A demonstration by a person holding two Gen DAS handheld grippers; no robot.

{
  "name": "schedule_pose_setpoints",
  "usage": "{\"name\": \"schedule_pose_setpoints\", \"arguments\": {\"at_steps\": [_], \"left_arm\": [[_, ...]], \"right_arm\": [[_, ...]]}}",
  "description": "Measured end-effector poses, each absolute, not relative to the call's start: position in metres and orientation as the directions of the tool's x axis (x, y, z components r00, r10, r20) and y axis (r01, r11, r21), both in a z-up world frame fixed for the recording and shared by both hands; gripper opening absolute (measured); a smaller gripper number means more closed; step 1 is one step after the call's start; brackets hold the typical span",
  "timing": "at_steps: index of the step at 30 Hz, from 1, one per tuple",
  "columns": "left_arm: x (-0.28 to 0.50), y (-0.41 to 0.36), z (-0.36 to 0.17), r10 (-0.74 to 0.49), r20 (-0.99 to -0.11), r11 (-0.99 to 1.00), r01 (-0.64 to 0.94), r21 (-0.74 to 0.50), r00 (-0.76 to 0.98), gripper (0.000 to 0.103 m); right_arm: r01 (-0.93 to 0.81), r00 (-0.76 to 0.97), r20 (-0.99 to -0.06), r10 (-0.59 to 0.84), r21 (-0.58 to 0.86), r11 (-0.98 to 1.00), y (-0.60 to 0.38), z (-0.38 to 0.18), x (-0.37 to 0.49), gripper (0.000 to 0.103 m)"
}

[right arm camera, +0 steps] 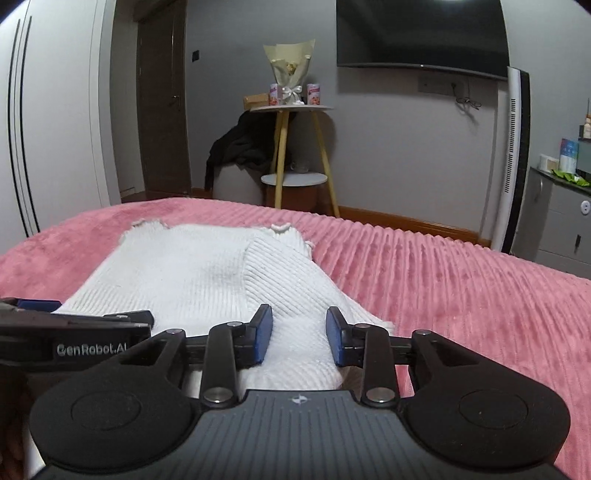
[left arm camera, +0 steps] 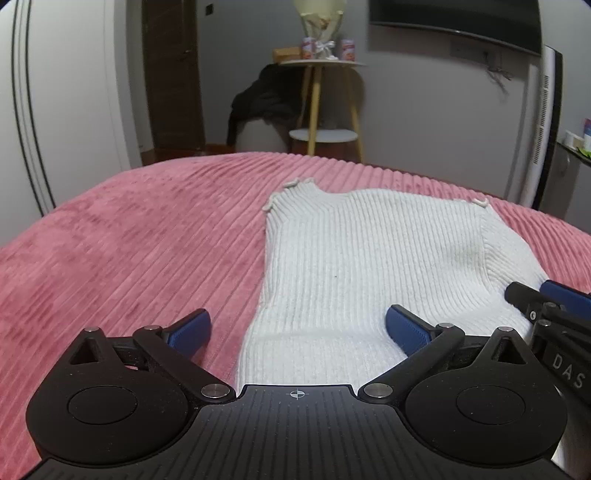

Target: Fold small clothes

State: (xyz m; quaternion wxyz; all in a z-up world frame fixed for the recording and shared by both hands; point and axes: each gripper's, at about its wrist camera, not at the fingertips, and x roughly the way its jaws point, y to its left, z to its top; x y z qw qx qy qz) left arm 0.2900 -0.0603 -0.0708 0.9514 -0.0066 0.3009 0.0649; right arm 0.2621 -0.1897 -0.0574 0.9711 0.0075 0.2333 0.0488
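A small white ribbed knit top (left arm camera: 354,258) lies flat on the pink bedspread (left arm camera: 129,240), its scalloped hem at the far end. One sleeve is folded over its right side (right arm camera: 280,273). My left gripper (left arm camera: 297,328) is wide open over the near left edge of the top. My right gripper (right arm camera: 299,332) is part open, its blue pads (right arm camera: 263,332) on either side of a raised fold of the top's near right part. The right gripper also shows at the right edge of the left wrist view (left arm camera: 550,299).
The pink ribbed bedspread (right arm camera: 461,295) extends to both sides of the top. Beyond the bed stand a wooden side table (right arm camera: 295,147) with a bouquet and cans, a stool with dark clothes (right arm camera: 236,147), a door, and a wall TV (right arm camera: 421,33).
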Motion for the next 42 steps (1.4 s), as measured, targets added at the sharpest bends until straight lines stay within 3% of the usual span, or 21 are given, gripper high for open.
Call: {"name": "schedule_pose_setpoints", "arguments": {"at_steps": [6, 9, 15, 17, 19, 22, 25, 34, 42], "left_arm": [[0.269, -0.049, -0.038, 0.066, -0.638, 0.995, -0.102, -0.020, 0.768, 0.103], [0.240, -0.036, -0.029, 0.013, -0.665, 0.996, -0.065, -0.053, 0.746, 0.103], [0.223, -0.020, -0.043, -0.004, -0.706, 0.989, -0.103, -0.109, 0.708, 0.103], [0.228, -0.027, -0.046, 0.014, -0.706, 0.995, -0.081, -0.061, 0.708, 0.103], [0.226, -0.029, -0.036, 0.031, -0.716, 0.997, -0.069, -0.024, 0.698, 0.103], [0.211, -0.028, -0.016, 0.048, -0.723, 0.998, -0.066, 0.003, 0.689, 0.103], [0.193, -0.025, -0.017, 0.042, -0.739, 0.998, -0.069, -0.006, 0.673, 0.103], [0.196, -0.032, -0.026, 0.071, -0.782, 0.996, -0.088, 0.020, 0.620, 0.103], [0.202, -0.041, -0.039, 0.096, -0.792, 0.995, -0.075, 0.064, 0.603, 0.103]], "right_arm": [[-0.090, 0.879, -0.472, 0.074, -0.013, 0.996, -0.184, -0.041, 0.255, 0.038], [-0.086, 0.884, -0.463, 0.069, -0.015, 0.996, -0.184, -0.021, 0.225, 0.057], [-0.068, 0.845, -0.529, 0.075, 0.033, 0.997, -0.197, -0.019, 0.171, 0.059], [-0.063, 0.829, -0.558, 0.051, -0.002, 0.998, -0.194, -0.022, 0.174, 0.064], [-0.064, 0.819, -0.573, 0.025, -0.048, 0.997, -0.192, -0.026, 0.183, 0.077], [-0.042, 0.791, -0.611, 0.043, 0.016, 0.999, -0.199, -0.008, 0.183, 0.072], [-0.083, 0.807, -0.589, 0.053, -0.023, 0.996, -0.196, 0.008, 0.157, 0.072], [-0.051, 0.722, -0.692, -0.009, -0.065, 0.997, -0.196, -0.017, 0.152, 0.072], [-0.073, 0.655, -0.754, -0.050, -0.130, 0.989, -0.189, -0.021, 0.174, 0.086]]}}
